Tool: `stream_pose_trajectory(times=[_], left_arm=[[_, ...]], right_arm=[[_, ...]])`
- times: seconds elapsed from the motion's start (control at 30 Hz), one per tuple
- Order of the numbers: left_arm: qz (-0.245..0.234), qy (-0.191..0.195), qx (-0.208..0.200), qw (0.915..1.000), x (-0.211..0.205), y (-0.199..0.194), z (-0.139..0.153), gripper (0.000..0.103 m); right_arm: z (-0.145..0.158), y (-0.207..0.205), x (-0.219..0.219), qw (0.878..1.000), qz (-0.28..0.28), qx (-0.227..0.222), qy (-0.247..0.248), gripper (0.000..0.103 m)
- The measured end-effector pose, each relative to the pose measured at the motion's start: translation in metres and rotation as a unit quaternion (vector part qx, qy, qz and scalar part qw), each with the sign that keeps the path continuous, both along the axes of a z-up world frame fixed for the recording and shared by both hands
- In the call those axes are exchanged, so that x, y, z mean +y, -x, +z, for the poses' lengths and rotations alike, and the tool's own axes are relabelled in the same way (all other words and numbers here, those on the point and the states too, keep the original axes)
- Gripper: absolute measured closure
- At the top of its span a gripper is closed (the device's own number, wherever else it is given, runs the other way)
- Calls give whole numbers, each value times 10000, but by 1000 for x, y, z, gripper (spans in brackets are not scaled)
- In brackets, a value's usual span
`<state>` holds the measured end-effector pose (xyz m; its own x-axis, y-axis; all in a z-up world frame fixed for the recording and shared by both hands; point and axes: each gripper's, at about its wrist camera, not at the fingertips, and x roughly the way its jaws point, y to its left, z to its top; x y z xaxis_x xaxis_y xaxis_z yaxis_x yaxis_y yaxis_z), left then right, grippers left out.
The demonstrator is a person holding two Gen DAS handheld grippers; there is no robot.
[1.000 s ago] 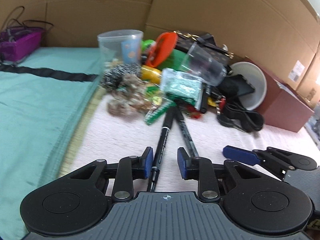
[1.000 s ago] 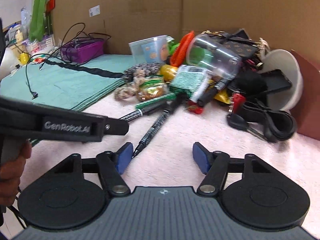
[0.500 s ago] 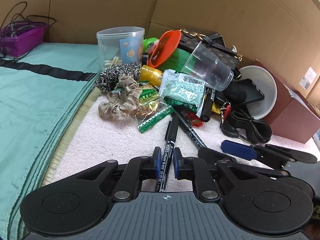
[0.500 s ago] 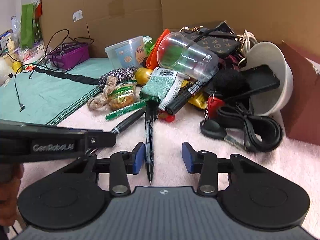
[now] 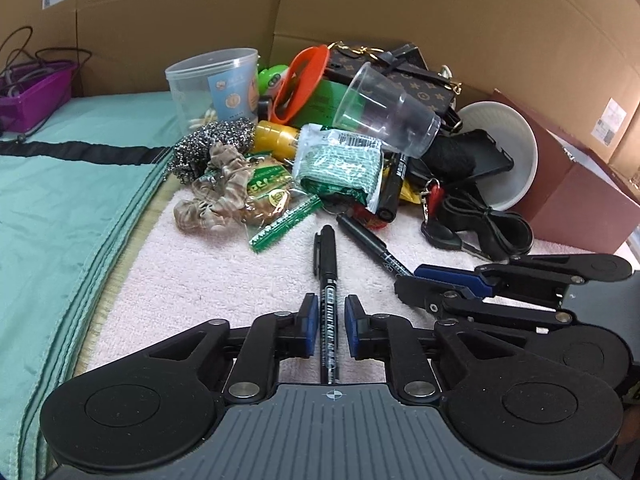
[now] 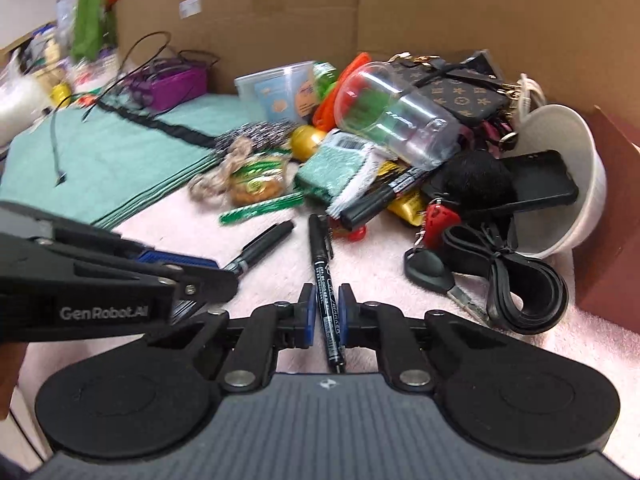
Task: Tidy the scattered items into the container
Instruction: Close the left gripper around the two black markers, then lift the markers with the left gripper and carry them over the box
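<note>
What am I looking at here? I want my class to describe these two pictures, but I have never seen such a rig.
There is no robot. A person holds a two-finger gripper in each hand, and a fisheye camera on each looks forward along its fingers. One picture is from the left gripper, the other from the right gripper. On a pink towel lies a heap of clutter, including a clear cup, a steel scourer and a white bowl. The right gripper is shut on a black marker. The left gripper's jaws are opening, with a second marker lying between them, ungripped.
</note>
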<state>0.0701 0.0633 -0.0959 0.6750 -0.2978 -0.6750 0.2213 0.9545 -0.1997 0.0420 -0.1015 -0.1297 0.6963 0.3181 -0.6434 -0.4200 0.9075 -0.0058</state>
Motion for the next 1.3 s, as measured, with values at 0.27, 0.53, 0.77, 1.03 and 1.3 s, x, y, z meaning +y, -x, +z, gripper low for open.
stream_pose_trajectory(times=[0.27,0.53,0.77,1.03,1.3], left_arm=[[78,-154,19,9998,-3,-5,0,97],[224,-325,-127,9991,-15,-2,-1,97],[176,48,-158,9997,-21,18,1,99],[65,223,-285,9993,-43,28,15,99],[-185,379,-642,9970,-87,29,48,99]], right_arm=[[0,-14,-4,9996,22,197,-189,89],[0,-11,-5,9997,51,157,-152,89],[1,1,-19,9987,-106,219,-440,93],[12,26,-46,9947,-367,134,-948,93],[38,39,-87,9905,-686,-247,-1164,93]])
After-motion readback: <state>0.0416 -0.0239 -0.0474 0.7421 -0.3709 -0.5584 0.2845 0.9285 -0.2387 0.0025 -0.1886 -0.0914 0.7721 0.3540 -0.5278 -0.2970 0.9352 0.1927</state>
